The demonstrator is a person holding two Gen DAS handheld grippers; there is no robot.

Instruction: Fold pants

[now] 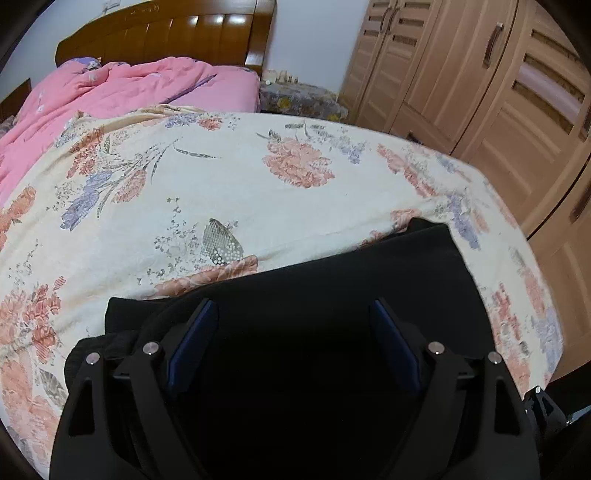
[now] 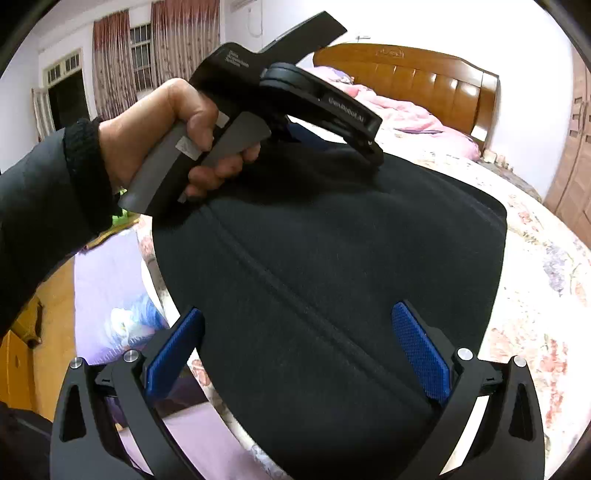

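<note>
The black pants (image 1: 369, 280) lie flat on the floral bedsheet (image 1: 221, 177), at the near right part of the bed. My left gripper (image 1: 293, 314) is open, its blue pads spread wide just above the dark cloth. In the right wrist view the pants (image 2: 351, 258) fill the middle, with a seam running diagonally. My right gripper (image 2: 297, 317) is open above the near end of the pants. The left gripper body (image 2: 295, 96), held in a hand, sits at the far end of the pants; its fingertips are hidden there.
A pink quilt (image 1: 110, 88) is bunched at the head of the bed by the wooden headboard (image 1: 166, 29). Wooden wardrobes (image 1: 480, 92) stand to the right. The bed edge (image 2: 159, 280) drops to a purple sheet side and the floor on the left.
</note>
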